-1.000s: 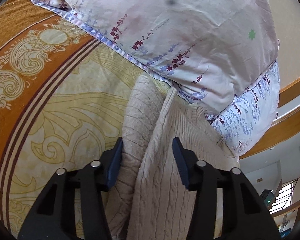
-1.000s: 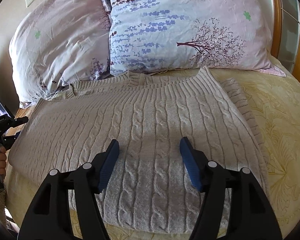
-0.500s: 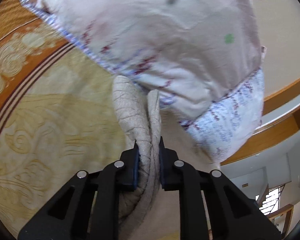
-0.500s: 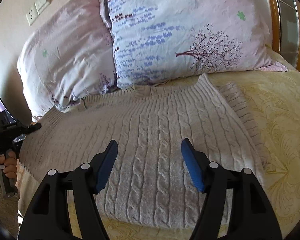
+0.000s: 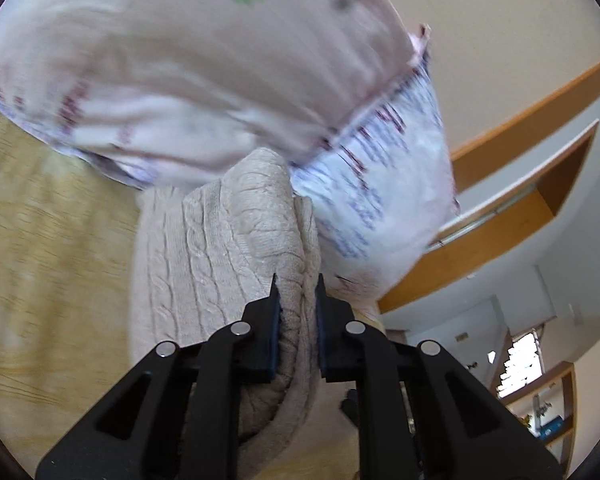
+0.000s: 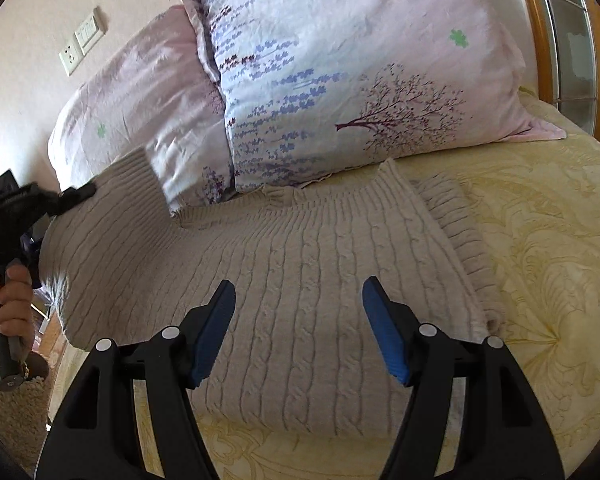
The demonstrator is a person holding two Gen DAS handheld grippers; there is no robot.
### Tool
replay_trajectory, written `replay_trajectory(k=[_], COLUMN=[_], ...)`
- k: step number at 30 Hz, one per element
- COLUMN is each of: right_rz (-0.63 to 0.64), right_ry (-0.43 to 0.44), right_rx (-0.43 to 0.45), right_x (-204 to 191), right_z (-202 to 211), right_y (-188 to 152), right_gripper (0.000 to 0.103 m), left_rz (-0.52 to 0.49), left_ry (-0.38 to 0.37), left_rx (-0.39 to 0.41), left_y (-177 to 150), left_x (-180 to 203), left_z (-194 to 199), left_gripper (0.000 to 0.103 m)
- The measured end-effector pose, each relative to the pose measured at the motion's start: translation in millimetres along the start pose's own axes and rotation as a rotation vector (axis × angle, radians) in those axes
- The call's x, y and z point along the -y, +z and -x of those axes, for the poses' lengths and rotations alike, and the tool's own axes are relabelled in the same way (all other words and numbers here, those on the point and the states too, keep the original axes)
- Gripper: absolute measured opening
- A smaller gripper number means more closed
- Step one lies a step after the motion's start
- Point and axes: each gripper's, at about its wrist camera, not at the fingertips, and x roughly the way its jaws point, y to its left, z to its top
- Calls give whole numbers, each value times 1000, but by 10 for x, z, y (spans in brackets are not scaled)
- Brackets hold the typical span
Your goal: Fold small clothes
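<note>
Left hand-held gripper clamping sweater sleeve, lifting at frame left; right hand-held gripper hovering apart above sweater mid-bed. Risking sleeve snagging pillow, skewing fold.

The left gripper was closed on a bunched fold of the beige cable-knit sweater. The sweater lay on a yellow bedspread. Behind it stood a pink pillow, and beside that a pillow with blue flowers.
</note>
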Motion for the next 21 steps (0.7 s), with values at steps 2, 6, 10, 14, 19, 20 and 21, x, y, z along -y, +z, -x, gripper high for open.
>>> replay_trajectory(k=[2, 6, 10, 14, 19, 20, 21], right_rz=[-5, -28, -57, -91, -162, -191, -223], right_ry=[-5, -23, -40, -45, 40, 80, 133], right_rx=[5, 9, 3, -4, -10, -22, -42], right_x=[54, 174, 298, 413, 532, 563, 592], right_z=[25, 69, 71, 86, 168, 168, 148], right_y=[12, -4, -26, -26, 108, 156, 210], right_gripper=[68, 68, 68, 68, 68, 68, 68], left_rz=[8, 11, -8, 7, 21, 1, -19], left_ry=[-23, -38, -15, -11, -156, -160, -158], left_rx=[-27, -91, -154, -218, -241, -216, -193], left_y=[-76, -268, -503, -644, -615, -586, -563], left_x=[98, 236, 321, 323, 408, 421, 426], left_z=[-179, -568, -1003, -1299, -1094, -972, -879], left_gripper=[13, 13, 13, 17, 53, 61, 64])
